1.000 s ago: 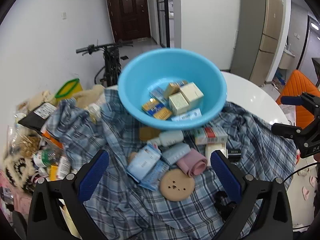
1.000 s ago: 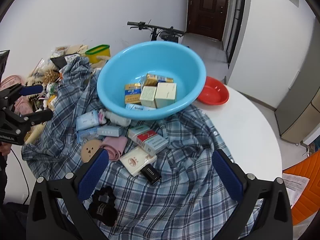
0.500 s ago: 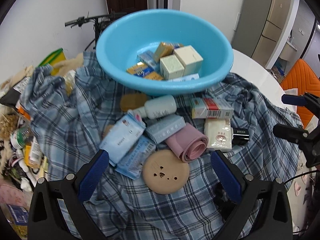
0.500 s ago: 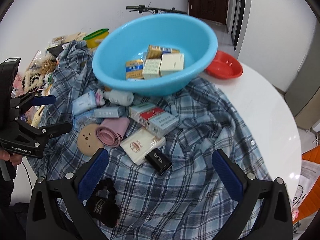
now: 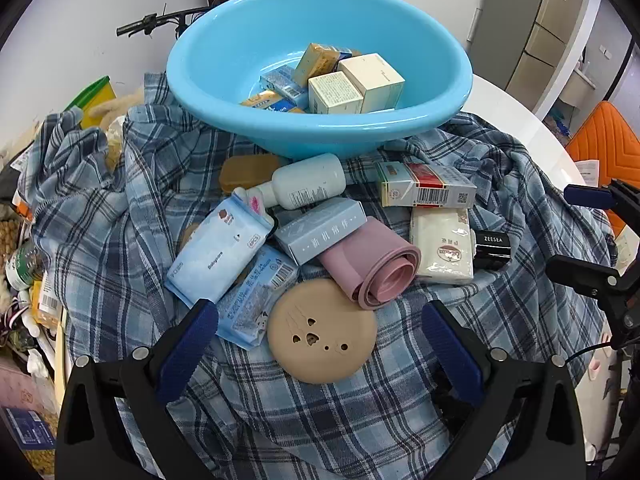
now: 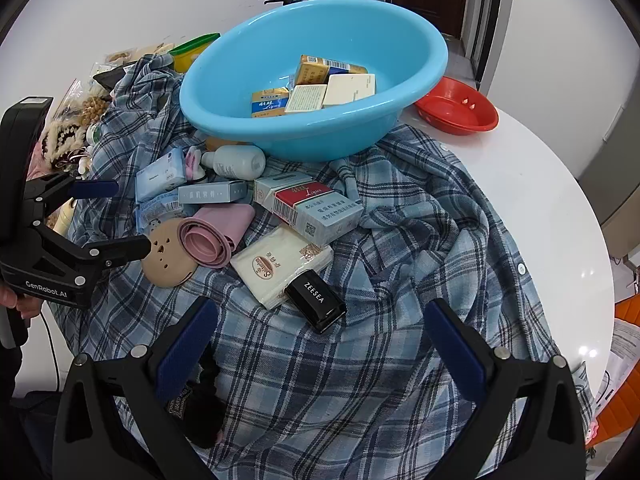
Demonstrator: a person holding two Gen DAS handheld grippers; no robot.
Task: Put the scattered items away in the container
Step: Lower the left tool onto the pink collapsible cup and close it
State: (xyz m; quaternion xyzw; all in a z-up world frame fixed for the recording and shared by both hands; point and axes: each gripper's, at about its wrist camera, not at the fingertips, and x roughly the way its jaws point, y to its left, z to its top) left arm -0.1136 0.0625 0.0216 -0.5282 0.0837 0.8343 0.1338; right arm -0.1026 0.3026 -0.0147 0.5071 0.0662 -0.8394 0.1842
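Left tongs [image 5: 320, 344] spread wide and empty, low over the tan round disc [image 5: 322, 330]; right tongs [image 6: 320, 344] also spread and empty, hovering near the black ZEESEA box [image 6: 316, 300], with only a bit of the hand [image 6: 16, 304] holding the left tool visible at the frame edge. Scattered items lie on the plaid shirt [image 6: 400, 320] on the white table [image 6: 560, 208], in front of the blue basin [image 5: 320, 40] already holding boxes; a dark object under the right tongs' left finger is hard to identify. Versus a second ago both tongs have dropped lower and closer to the pile.
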